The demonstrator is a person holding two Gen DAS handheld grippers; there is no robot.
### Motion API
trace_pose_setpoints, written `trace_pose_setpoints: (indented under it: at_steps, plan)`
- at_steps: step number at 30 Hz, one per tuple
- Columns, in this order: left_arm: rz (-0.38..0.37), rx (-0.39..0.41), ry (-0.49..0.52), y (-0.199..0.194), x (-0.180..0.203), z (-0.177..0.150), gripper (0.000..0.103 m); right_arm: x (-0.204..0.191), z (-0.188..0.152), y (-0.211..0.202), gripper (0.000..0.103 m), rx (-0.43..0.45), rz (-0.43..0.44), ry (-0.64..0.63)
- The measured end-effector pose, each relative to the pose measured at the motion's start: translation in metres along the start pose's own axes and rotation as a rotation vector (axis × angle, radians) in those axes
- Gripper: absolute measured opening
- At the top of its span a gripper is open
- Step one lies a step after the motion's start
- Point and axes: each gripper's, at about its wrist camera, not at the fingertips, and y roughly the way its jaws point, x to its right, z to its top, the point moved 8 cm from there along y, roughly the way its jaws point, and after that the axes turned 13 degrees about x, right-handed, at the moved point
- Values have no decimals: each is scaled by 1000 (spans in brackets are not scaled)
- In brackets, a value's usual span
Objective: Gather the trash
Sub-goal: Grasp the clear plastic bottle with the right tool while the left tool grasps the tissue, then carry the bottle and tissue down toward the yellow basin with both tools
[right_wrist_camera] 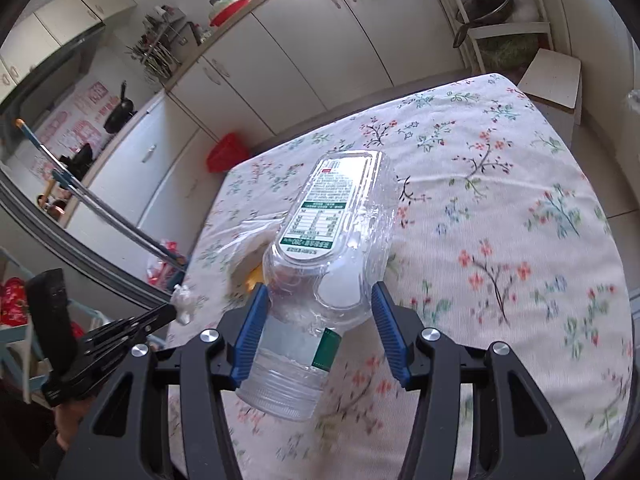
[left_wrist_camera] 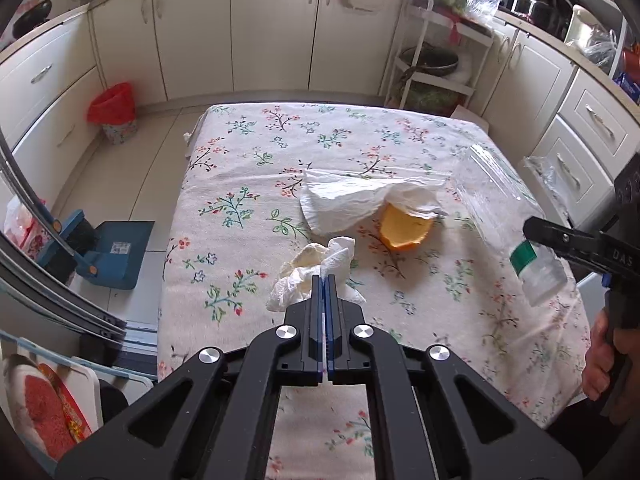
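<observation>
Far tablecloth bare (tissue midway).

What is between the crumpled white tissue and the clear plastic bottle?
In the left wrist view, the orange peel and flat white paper towel lie between crumpled tissue and bottle.

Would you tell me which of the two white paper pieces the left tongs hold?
The small crumpled tissue, pinched by the left tongs; the larger napkin lies farther off, draped over the orange peel.

Bright daylight, soft shadows, strong fisheye bending and dark corners, slight motion blur at right.
</observation>
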Motion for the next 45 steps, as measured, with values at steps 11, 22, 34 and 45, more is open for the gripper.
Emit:
trace_pose_setpoints:
  at_steps: [11,22,34,45]
  plan:
    - [27,65,47,-46,23,-20,1,-20,-34,-53,52,3,116,50]
    - [19,104,107,-96,56,-54,1,-36,-103,-103,53,-52,179,50]
    - [3,130,118,-166,84,-108,1,-42,-193,-167,53,-116,206,31]
    - [-23,123,83,-209,90,-149,1,-50,-252,-186,53,-209,197,-11]
